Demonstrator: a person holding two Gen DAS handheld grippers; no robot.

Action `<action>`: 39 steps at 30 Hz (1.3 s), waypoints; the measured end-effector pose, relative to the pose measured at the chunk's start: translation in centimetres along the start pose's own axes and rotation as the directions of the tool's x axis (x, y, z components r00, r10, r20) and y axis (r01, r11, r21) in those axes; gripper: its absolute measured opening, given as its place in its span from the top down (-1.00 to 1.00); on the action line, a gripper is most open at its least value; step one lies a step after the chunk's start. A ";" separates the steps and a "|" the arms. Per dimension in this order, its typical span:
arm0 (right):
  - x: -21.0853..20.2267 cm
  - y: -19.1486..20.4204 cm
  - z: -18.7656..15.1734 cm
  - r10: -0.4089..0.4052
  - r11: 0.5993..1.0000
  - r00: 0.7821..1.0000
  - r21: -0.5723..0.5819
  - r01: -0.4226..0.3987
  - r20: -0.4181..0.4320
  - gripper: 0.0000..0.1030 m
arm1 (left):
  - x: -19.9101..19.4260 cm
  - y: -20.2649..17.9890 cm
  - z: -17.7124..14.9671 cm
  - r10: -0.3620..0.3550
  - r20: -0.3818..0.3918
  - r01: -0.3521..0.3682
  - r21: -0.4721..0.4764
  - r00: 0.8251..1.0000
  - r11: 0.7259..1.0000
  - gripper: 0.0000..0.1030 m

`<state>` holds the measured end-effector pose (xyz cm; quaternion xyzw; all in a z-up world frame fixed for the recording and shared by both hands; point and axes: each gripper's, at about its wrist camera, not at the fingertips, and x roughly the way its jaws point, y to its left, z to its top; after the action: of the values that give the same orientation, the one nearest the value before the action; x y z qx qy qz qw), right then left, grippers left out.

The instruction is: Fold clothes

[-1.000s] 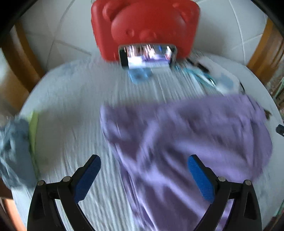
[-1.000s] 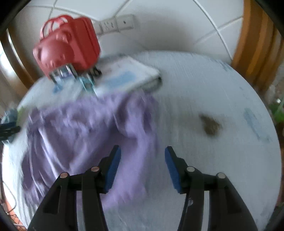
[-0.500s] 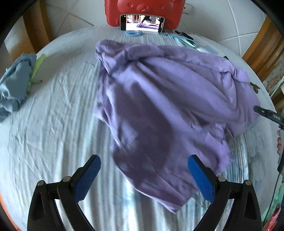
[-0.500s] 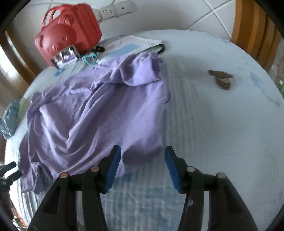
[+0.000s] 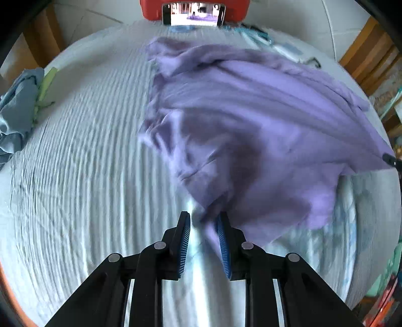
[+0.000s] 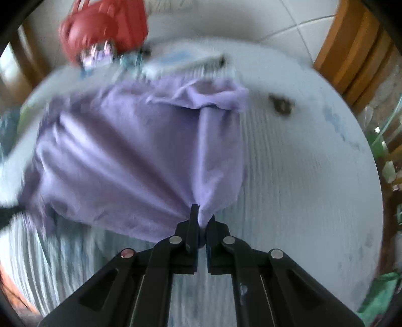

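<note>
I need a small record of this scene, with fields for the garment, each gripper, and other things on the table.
garment: purple shirt, spread and wrinkled on the white tablecloth
left gripper: jaws just closing, shirt edge between them
right gripper: shut on a shirt corner
other things: blue cloth at the table edge; red bear-shaped case with a phone leaning on it
</note>
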<state>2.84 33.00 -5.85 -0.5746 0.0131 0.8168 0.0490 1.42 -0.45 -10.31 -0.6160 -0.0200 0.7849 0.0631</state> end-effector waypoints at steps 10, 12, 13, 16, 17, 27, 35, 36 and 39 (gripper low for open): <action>-1.8 -4.4 -3.1 0.092 0.973 0.993 0.207 -0.106 0.077 0.27 | -2.8 1.0 0.9 -0.055 0.092 0.059 -0.033 0.994 0.998 -0.63; -1.6 -4.1 -3.5 0.083 0.978 0.993 0.185 -0.096 0.081 0.27 | -2.6 0.6 0.6 -0.070 0.087 0.072 -0.021 0.994 0.997 -0.63; -1.5 -3.9 -3.8 0.078 0.980 0.993 0.174 -0.091 0.083 0.27 | -2.4 0.3 0.3 -0.072 0.083 0.074 -0.013 0.994 0.997 -0.63; -0.8 -3.8 -5.1 0.082 0.984 0.993 0.150 -0.094 0.085 0.27 | -1.3 -0.9 -0.3 -0.060 0.078 0.060 0.005 0.995 0.998 -0.63; -0.5 -3.8 -5.5 0.087 0.985 0.993 0.141 -0.098 0.084 0.26 | -0.8 -1.4 -0.3 -0.051 0.081 0.050 0.015 0.995 0.999 -0.63; 2.0 -1.0 -5.5 0.035 0.999 0.985 -0.045 -0.028 0.169 0.03 | 1.6 -3.8 0.0 0.041 0.095 -0.046 0.051 0.995 0.998 -0.35; -1.0 -1.2 -2.3 0.068 0.998 0.974 -0.033 -0.062 0.218 0.93 | -3.9 -2.0 3.1 -0.117 0.187 0.120 -0.005 0.975 0.993 0.71; -2.0 -1.5 -1.7 0.081 0.997 0.972 -0.034 -0.075 0.220 0.93 | -4.6 -1.6 4.0 -0.133 0.195 0.138 -0.012 0.972 0.990 0.71; -3.6 -2.3 1.2 0.130 0.992 0.971 -0.033 -0.126 0.203 0.93 | -6.1 -0.4 7.3 -0.177 0.202 0.187 -0.029 0.963 0.982 0.71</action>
<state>3.15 35.17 -1.95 -0.4860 0.0367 0.8732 -0.0082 -4.18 -0.51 -2.65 -0.5315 -0.1016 0.8327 0.1177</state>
